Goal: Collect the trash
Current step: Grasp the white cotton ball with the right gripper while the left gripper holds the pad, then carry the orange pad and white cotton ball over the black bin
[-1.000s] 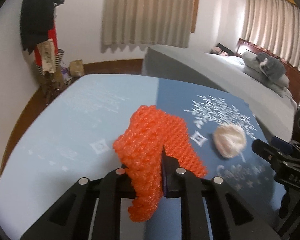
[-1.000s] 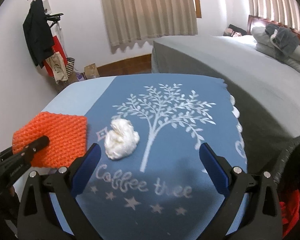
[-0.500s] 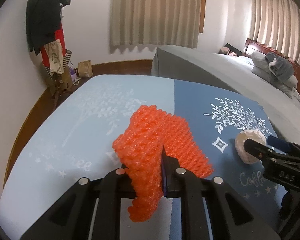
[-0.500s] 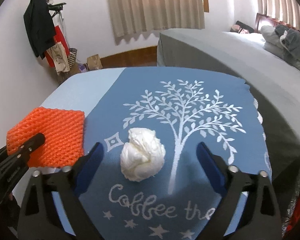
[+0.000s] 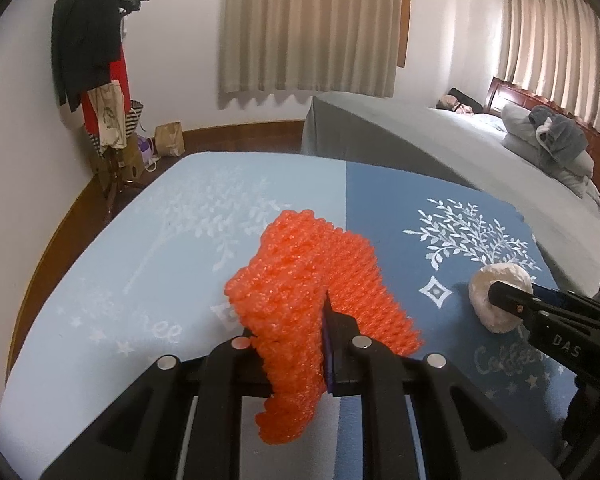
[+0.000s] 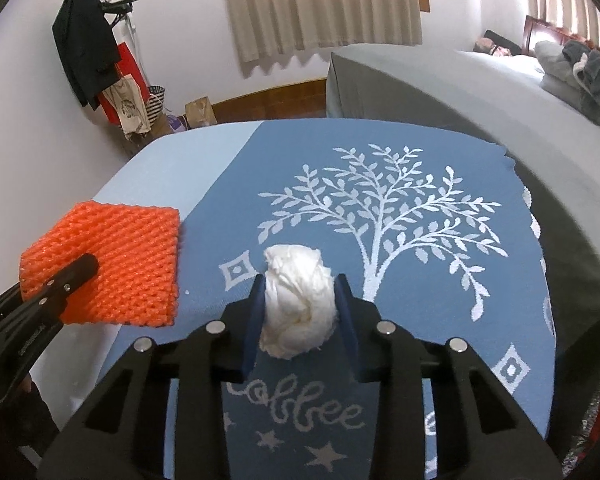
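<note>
Your left tongs (image 5: 296, 344) are clamped on the orange foam net (image 5: 316, 300), which is lifted clear of the desk (image 5: 112, 280). The net is a flat square sheet pinched at its near lower corner; from the right wrist view its face stands roughly upright and broadside to that camera, while from the left wrist view its far part fans away from you and one end droops below the tongs.

Your right tongs (image 6: 300, 312) have just been closing, and the pads now press both flanks of the white crumpled tissue (image 6: 298, 304). The wad sits on the dark blue half of the desk cloth (image 6: 420, 152), between the small diamond motif and the trunk of the white tree print, just above the lettering. It is a rough ball, slightly taller than wide, with no clear pointing end.

The cloth around the wad lies bare. The desk's right edge, with its scalloped trim, runs close alongside the grey bed (image 6: 480, 100). The two tongs are near each other, net left of tissue.
</note>
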Demonstrator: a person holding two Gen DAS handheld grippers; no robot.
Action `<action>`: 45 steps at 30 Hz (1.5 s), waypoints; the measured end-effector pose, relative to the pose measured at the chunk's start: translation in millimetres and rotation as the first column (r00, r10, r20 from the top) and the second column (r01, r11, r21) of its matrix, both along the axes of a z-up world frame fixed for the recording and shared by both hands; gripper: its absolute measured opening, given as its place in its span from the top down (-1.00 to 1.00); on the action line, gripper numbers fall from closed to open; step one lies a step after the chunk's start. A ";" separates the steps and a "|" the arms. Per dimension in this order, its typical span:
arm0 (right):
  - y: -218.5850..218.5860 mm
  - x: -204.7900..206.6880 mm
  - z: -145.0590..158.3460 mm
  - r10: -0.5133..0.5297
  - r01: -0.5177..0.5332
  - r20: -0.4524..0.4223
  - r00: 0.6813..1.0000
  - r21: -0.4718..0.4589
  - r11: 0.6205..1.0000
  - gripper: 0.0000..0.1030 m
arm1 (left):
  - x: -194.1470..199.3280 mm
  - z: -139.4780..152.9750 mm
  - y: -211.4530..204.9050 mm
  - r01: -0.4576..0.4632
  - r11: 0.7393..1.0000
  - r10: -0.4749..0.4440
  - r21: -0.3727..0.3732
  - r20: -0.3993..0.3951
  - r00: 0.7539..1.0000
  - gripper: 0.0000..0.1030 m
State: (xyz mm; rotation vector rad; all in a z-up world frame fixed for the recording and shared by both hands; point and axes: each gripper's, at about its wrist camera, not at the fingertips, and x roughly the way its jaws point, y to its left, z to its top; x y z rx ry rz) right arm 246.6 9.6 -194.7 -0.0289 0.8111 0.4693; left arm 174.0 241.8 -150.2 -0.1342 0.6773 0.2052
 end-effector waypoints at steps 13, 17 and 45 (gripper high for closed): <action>-28.5 -16.2 31.9 -0.041 0.038 0.059 0.997 0.042 0.998 0.36 | -7.7 23.2 -24.9 0.046 0.999 -0.047 0.006 0.043 0.998 0.68; -39.5 -21.6 39.6 -0.058 0.055 0.070 0.996 0.053 0.997 0.36 | -9.1 30.2 -35.7 0.069 0.998 -0.069 0.008 0.053 0.996 0.68; -118.1 -83.6 98.9 -0.151 0.136 0.193 0.970 0.087 0.987 0.36 | -42.2 84.4 -118.8 0.239 0.970 -0.241 0.032 0.135 0.961 0.68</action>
